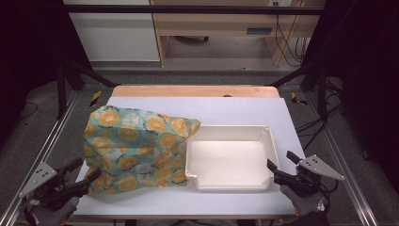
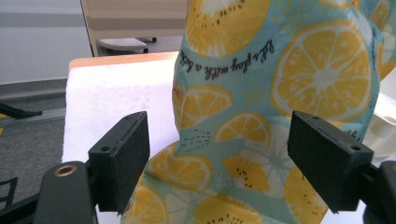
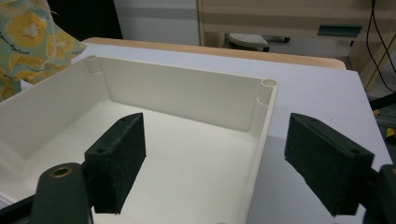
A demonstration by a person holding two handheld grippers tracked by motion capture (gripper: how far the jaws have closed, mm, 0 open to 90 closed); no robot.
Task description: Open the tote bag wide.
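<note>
left gripper [image 1: 84, 172]: jaws held wide open, nothing gripped, bag [image 1: 136, 148] just ahead | right gripper [image 1: 281, 164]: jaws held wide open, empty, tray [image 1: 270, 141] corner between them

A white sheet [image 1: 235, 110] covers the table [image 1: 195, 91] — only a wooden strip shows at the far edge. Beyond stand a white cabinet [image 1: 113, 37] and a wooden desk [image 1: 221, 23], with black cables [image 1: 287, 42] hanging at the right.
</note>
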